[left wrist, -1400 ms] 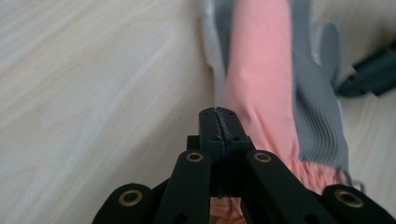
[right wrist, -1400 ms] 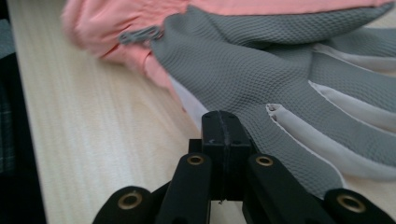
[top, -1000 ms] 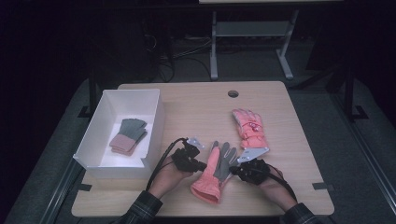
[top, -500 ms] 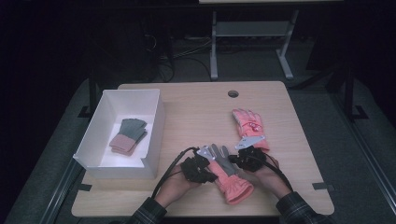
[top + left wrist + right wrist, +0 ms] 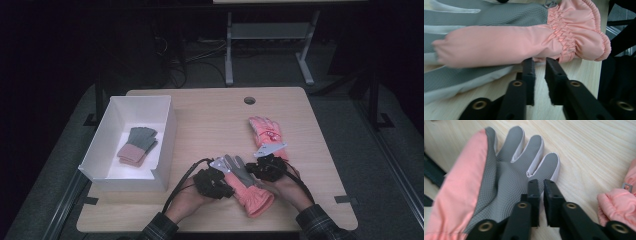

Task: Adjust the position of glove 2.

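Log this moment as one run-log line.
near glove: palm up, between grippers | left gripper: at cuff edge | right gripper: at finger edge | far glove: untouched | box: gloves inside

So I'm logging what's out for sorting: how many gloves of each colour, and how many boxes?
Pink gloves: 2 (one between the grippers, one further back)
Grey-and-pink gloves in the box: 2, stacked
White box: 1
Total: 5

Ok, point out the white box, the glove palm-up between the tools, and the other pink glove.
white box (image 5: 167, 145): high view, right wall.
palm-up glove (image 5: 501, 182): right gripper view, grey palm.
other pink glove (image 5: 265, 131): high view, back of hand.
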`<act>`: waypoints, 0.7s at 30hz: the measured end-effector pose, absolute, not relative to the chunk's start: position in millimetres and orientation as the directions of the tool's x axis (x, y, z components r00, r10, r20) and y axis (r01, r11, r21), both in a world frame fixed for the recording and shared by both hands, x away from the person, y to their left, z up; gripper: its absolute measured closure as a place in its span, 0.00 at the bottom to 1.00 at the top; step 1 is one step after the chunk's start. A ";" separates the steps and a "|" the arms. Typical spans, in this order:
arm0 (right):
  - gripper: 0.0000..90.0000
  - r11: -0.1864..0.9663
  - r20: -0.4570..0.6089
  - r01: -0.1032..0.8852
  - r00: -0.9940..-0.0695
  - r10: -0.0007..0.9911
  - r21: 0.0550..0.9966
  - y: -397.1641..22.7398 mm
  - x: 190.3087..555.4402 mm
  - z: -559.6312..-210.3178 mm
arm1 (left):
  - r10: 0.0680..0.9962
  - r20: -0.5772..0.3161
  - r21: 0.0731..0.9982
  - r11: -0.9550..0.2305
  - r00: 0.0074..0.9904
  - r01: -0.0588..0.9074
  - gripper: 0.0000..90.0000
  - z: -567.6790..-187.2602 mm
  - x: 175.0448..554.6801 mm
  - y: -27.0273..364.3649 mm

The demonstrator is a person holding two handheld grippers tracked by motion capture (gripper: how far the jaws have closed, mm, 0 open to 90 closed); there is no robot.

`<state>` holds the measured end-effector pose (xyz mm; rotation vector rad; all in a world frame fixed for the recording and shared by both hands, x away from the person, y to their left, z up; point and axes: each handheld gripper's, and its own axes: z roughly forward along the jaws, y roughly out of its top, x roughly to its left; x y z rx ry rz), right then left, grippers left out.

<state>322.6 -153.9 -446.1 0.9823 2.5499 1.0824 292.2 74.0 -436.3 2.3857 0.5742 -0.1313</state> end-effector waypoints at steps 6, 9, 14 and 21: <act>0.91 0.467 0.117 0.515 -0.752 0.649 0.718 -162.6 322.1 -431.7 | 0.410 -0.201 0.586 -0.678 0.890 0.444 0.56 -438.1 286.4 93.2; 1.00 0.451 0.129 0.514 -0.751 0.647 0.730 -168.2 326.3 -422.2 | 0.440 -0.190 0.593 -0.661 0.878 0.459 0.46 -439.9 282.6 103.8; 1.00 0.435 0.101 0.521 -0.717 0.690 0.734 -177.7 346.2 -412.3 | 0.467 -0.168 0.603 -0.648 0.868 0.465 0.30 -445.4 277.8 116.7; 1.00 0.377 0.088 0.571 -0.625 0.776 0.729 -190.3 396.1 -407.8 | 0.491 -0.140 0.618 -0.635 0.860 0.463 0.23 -449.0 268.2 128.7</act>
